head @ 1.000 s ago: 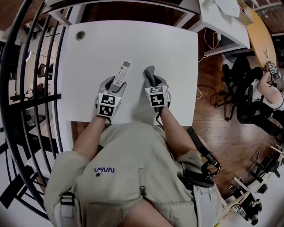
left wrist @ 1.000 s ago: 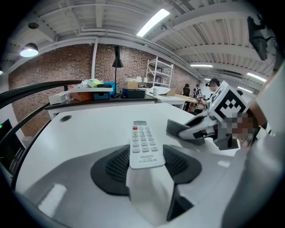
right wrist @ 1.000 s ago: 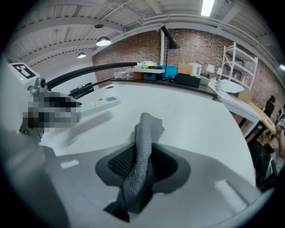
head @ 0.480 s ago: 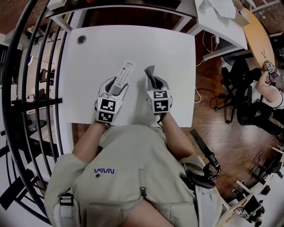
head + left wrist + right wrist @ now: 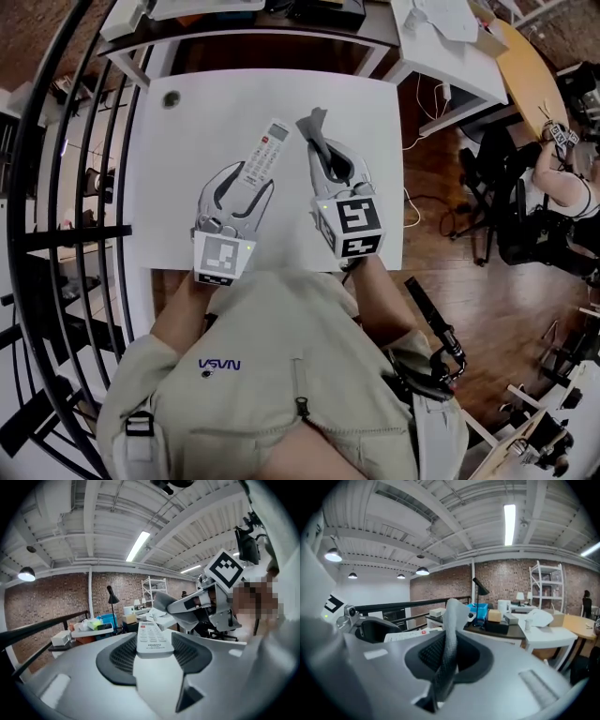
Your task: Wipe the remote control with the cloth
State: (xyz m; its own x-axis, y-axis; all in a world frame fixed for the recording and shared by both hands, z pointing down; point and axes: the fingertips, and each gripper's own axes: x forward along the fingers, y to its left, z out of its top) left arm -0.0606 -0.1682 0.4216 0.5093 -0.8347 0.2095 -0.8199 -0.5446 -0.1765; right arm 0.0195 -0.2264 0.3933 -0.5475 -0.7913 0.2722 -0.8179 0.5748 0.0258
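above the table (image 5: 178, 197) edge, left gripper (image 5: 247, 178) grips remote control (image 5: 266, 148); right gripper (image 5: 335, 157) just closed on cloth (image 5: 312, 126).

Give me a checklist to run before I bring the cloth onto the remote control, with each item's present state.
1. Remote control held by the left gripper: ok. Its fingers clamp the near end, buttons up.
2. Cloth held by the right gripper: ok. Its fingers have just been closing and now pinch a fold.
3. Cloth touching the remote control: not ok. They are side by side, apart.
4. Both things lifted off the table: ok.
5. Enough free cloth past the fingers to wipe with: cannot tell. Only a short tip shows.
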